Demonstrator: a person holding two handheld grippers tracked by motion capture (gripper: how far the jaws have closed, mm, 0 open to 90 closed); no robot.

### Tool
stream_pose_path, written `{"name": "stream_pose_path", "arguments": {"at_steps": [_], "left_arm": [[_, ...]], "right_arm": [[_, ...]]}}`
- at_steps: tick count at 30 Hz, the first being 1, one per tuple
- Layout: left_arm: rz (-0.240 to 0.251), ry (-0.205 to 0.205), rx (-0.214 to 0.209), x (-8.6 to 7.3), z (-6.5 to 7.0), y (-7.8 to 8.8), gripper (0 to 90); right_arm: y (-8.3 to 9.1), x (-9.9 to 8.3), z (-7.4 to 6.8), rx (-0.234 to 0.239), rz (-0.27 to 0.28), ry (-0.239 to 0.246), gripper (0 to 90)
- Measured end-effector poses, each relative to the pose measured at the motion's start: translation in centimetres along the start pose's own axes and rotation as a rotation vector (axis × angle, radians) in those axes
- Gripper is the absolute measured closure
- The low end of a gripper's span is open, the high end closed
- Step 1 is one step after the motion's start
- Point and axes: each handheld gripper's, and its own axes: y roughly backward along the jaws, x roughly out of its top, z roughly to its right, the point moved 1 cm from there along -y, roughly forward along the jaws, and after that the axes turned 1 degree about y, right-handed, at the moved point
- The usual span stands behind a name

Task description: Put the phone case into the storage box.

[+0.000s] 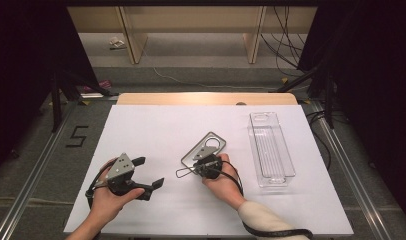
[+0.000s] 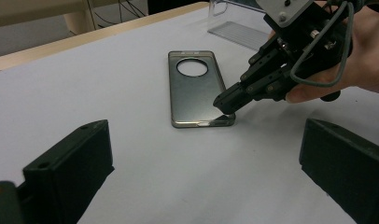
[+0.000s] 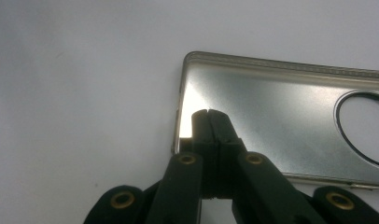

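1. Your right gripper point(image 2: 227, 103) has its jaws fully closed, gripping nothing, tips on the grey translucent phone case point(image 2: 197, 88).
2. The case lies flat mid-tabletop point(image 1: 156, 125).
3. Your left gripper point(image 1: 150, 172) stands wide, empty.

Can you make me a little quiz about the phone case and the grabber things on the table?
1. True or false: the right hand-held gripper has its jaws wide open.
2. Which end of the phone case do the shut tips rest on: the end with the round hole or the plain end?
3. What clear thing lies to the right of the case in the high view?

Key:
1. False, they are shut together.
2. The plain end, by a corner.
3. A long plastic tray. The left hand-held gripper waits open.
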Motion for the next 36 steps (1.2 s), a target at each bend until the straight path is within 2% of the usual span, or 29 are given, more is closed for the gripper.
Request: {"name": "stream_pose_path", "arguments": {"at_steps": [17, 36], "left_arm": [[-0.001, -0.001, 0.001, -0.01, 0.00, 0.01, 2.0], [-0.001, 0.000, 0.004, -0.02, -0.02, 0.05, 2.0]], "right_arm": [[0.08, -0.07, 0.21, 0.012, -0.033, -0.002, 90.0], [0.79, -0.20, 0.77, 0.023, -0.099, -0.005, 90.0]]}}
